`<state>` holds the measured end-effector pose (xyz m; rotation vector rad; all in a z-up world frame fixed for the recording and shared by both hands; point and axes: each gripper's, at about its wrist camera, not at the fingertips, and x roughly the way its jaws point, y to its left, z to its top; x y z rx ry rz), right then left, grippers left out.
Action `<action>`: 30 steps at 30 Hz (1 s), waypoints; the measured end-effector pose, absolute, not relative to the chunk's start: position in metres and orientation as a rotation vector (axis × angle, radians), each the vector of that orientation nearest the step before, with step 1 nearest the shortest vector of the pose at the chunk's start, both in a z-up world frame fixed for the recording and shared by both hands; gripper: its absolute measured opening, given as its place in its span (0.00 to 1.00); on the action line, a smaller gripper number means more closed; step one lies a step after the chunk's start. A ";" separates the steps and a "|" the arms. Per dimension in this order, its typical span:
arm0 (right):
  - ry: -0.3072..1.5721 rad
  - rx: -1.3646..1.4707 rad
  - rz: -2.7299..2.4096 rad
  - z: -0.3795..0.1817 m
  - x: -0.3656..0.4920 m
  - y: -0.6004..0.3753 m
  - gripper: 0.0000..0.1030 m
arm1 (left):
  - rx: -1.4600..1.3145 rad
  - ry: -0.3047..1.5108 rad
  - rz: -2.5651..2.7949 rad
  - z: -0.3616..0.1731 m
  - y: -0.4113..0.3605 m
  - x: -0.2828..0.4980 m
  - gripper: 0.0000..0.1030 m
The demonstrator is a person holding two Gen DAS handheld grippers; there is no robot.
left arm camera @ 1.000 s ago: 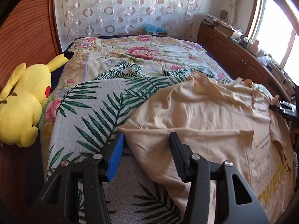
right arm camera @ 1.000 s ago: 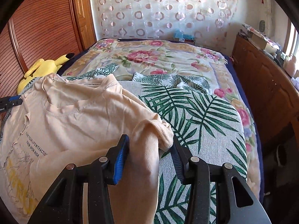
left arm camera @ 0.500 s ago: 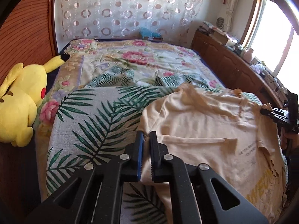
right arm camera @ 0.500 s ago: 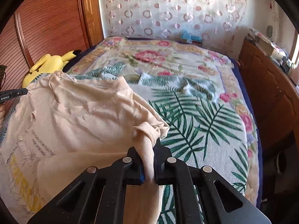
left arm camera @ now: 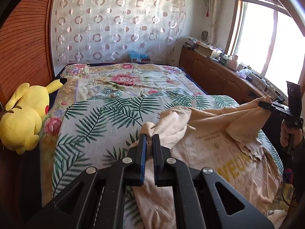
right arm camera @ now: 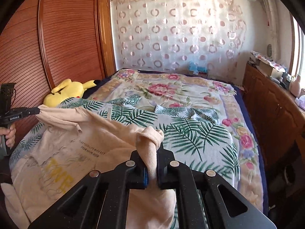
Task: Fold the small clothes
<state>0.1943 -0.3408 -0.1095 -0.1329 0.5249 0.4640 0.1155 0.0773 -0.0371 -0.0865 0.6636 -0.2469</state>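
A pale peach T-shirt (left arm camera: 215, 145) with yellow print and small dark text lies on the near part of the bed and also shows in the right wrist view (right arm camera: 72, 152). My left gripper (left arm camera: 149, 139) is shut on a bunched sleeve or shoulder edge of the shirt and holds it off the bed. My right gripper (right arm camera: 152, 152) is shut on the opposite sleeve, also lifted. The right gripper shows in the left wrist view (left arm camera: 266, 106), pinching cloth at the far right. The left gripper shows in the right wrist view (right arm camera: 36, 111) at the far left.
The bed has a palm-leaf blanket (left arm camera: 106, 118) over a floral quilt (left arm camera: 129, 78). A yellow plush toy (left arm camera: 24, 118) lies at the left edge by a wooden wardrobe (right arm camera: 63, 43). A wooden cabinet (left arm camera: 219, 76) with clutter runs along the right under a window.
Both grippers closed on the shirt's two sleeves and have lifted them, so the shirt's upper part now hangs off the bed between them.
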 end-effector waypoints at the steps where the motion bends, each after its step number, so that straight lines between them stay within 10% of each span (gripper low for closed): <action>1: 0.521 -0.134 0.463 -0.111 0.185 -0.344 0.06 | -0.085 0.659 -0.247 -0.037 0.077 0.107 0.07; 25: 0.707 -0.119 0.462 -0.139 0.033 -0.410 0.06 | -0.077 0.712 -0.211 -0.061 0.092 -0.034 0.07; 30: 0.768 -0.147 0.428 -0.146 0.046 -0.404 0.10 | -0.068 0.727 -0.187 -0.067 0.096 -0.031 0.26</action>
